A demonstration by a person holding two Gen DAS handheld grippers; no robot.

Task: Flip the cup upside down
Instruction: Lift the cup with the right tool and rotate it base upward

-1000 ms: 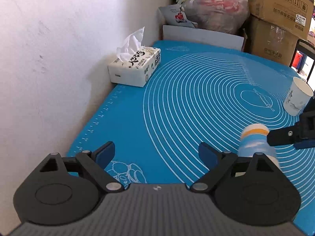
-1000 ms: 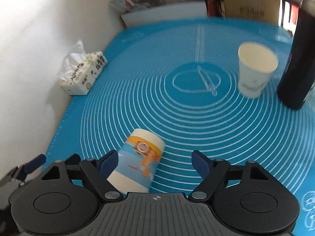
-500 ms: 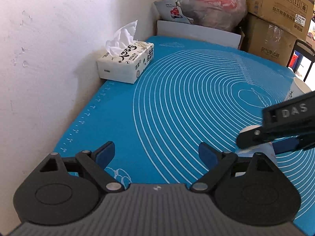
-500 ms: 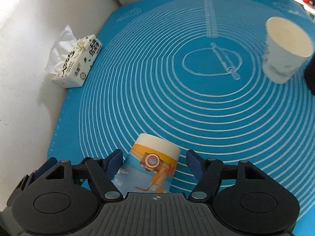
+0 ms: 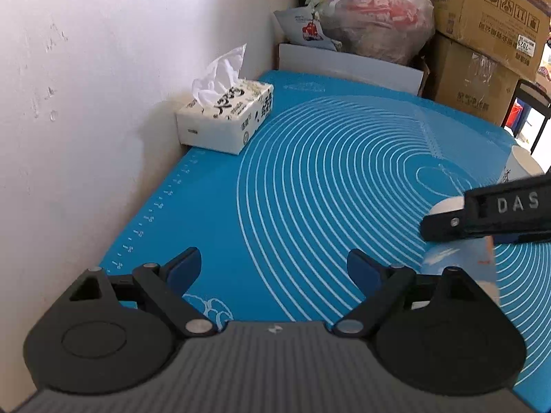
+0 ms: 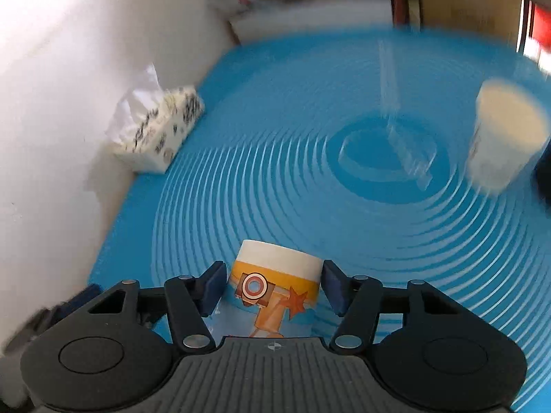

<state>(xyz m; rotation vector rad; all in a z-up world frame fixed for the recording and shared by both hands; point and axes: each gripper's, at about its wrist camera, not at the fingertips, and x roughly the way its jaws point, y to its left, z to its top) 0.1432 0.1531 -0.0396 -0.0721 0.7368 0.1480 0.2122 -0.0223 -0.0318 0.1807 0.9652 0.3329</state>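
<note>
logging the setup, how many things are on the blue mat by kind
paper cups: 2, printed cup between the right gripper fingers, plain white cup upright
tissue packs: 1
dark bottle: 1, only its edge shows
total: 4

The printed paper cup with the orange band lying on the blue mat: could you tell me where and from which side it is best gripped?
Grip the printed paper cup with the orange band across its round wall, mid-body, coming along the blue mat from its wider end. It lies on its side, and the right gripper already has its jaws on either side.
</note>
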